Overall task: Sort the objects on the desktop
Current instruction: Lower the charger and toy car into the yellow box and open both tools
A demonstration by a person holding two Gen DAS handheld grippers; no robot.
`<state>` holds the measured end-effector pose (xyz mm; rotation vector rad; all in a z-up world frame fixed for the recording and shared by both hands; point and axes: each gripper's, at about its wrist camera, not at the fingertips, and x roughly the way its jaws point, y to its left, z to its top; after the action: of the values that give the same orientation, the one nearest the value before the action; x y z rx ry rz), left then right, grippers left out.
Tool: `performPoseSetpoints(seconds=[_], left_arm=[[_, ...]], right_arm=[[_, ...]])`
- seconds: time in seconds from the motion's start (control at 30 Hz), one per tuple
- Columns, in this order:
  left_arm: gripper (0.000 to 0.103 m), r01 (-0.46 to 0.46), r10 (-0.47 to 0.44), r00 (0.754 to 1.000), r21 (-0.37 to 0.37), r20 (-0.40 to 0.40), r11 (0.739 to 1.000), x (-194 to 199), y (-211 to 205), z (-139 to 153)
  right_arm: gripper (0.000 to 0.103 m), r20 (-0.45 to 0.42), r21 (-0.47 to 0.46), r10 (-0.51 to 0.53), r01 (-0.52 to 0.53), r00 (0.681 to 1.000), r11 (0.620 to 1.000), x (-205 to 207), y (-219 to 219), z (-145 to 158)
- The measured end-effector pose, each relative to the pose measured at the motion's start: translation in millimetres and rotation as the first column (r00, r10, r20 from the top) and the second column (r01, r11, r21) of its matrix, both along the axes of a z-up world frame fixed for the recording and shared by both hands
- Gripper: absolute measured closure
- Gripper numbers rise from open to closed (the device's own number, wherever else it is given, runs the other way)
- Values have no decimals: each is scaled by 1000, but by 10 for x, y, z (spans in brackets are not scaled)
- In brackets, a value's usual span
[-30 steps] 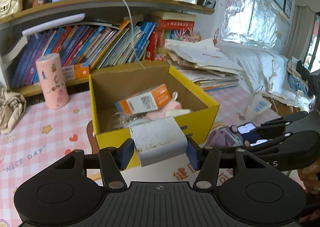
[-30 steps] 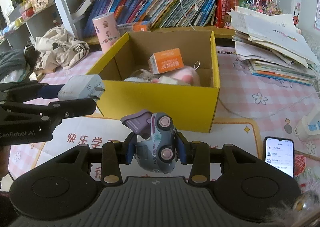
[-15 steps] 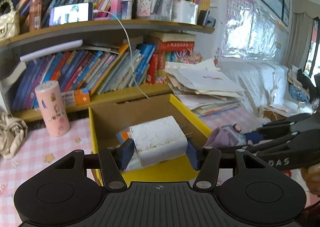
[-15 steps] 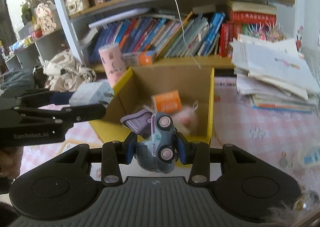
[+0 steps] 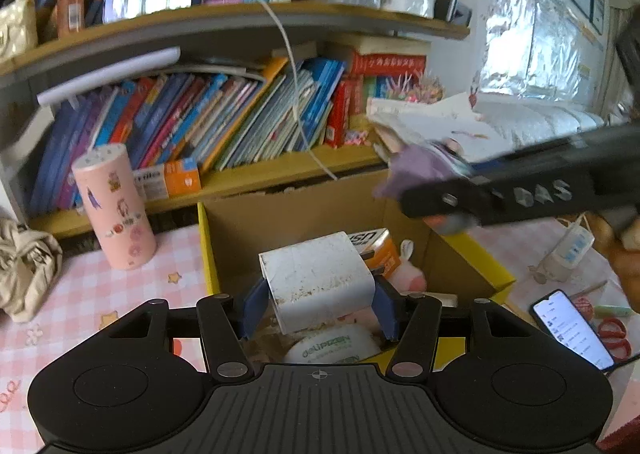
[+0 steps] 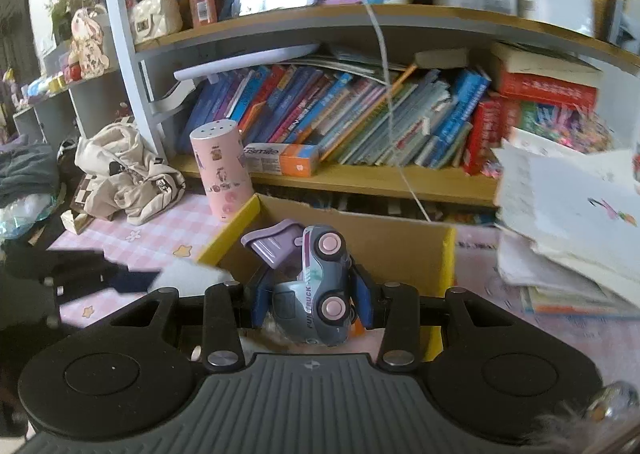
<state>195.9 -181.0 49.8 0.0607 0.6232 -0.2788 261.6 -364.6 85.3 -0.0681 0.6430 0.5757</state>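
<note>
Left wrist view, left gripper (image 5: 318, 306) pinching white charger (image 5: 318, 280) above open yellow box (image 5: 490, 270), right wrist view, right gripper (image 6: 312, 300) pinching grey toy truck (image 6: 316, 286) over the same box (image 6: 228, 234), pink canister (image 6: 222, 177) on bench beside it.

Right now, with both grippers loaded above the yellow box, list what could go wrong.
1. The left gripper and right gripper crowd over one yellow box; they could knock each other.
2. The white charger may drop onto the orange carton and pink plush and bounce out.
3. The toy truck is pinched on its rounded body with its purple ramp sticking out; it might twist loose.
</note>
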Motion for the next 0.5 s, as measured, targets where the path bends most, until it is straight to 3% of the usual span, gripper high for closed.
performPoseSetpoints(seconds=[0.5], left_arm=[[47, -28, 25, 992, -22, -123, 999, 490, 61, -372]], right_arm=[[64, -97, -168, 188, -203, 977, 965, 867, 981, -533]])
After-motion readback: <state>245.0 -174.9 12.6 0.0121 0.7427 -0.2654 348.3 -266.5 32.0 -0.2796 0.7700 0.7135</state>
